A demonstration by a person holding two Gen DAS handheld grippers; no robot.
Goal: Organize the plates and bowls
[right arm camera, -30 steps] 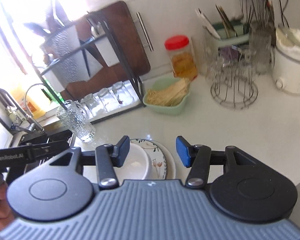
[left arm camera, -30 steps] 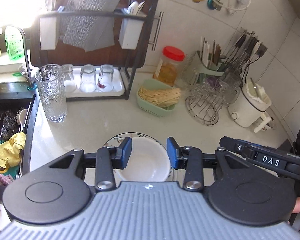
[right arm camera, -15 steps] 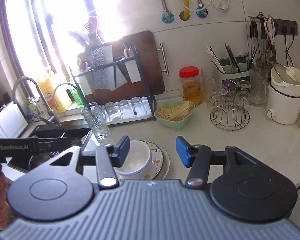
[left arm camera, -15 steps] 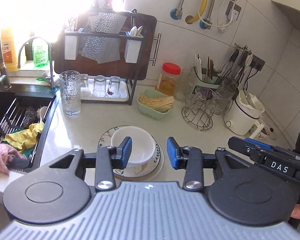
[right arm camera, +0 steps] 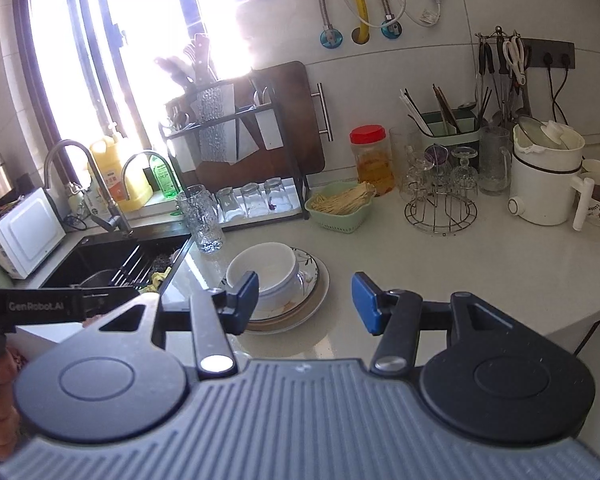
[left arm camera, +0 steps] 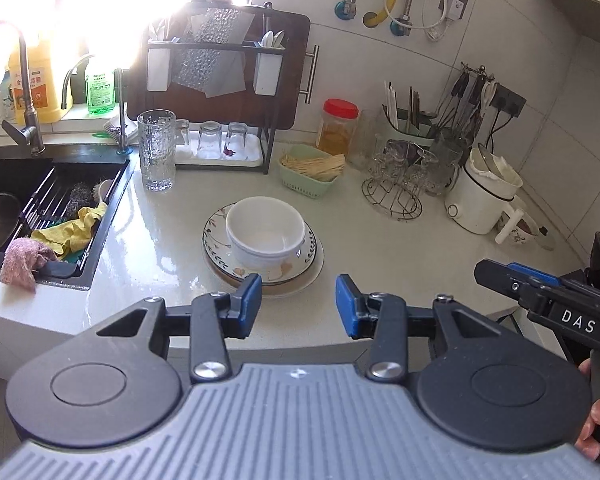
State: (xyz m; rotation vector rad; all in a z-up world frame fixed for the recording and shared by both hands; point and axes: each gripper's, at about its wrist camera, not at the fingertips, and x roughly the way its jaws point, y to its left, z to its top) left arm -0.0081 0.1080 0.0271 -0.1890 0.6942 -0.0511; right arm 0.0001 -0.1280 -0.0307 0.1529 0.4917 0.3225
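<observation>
Sitting near the front edge of the pale tabletop (left arm camera: pixel 380 248): a stack of white bowls (left arm camera: pixel 265 232), nested on a floral plate (left arm camera: pixel 312 246) stacked over plainer plates. Hovering just short of that stack, left gripper (left arm camera: pixel 298 304), jaws standing partly apart and gripping nothing, only bare tabletop showing between the blue pads. Hanging beside it, right gripper (right arm camera: pixel 305 303), jaws likewise apart and empty, left pad overlapping the bowls (right arm camera: pixel 266 270) in its view without touching. Standing behind the stack toward the sink (left arm camera: pixel 16 208): a tall textured glass (left arm camera: pixel 156 150). Resting further back: a green basket of sticks (left arm camera: pixel 312 172), a red-lidded jar (left arm camera: pixel 337 128), a wire glass stand (left arm camera: pixel 396 184), a white kettle (left arm camera: pixel 484 196).
</observation>
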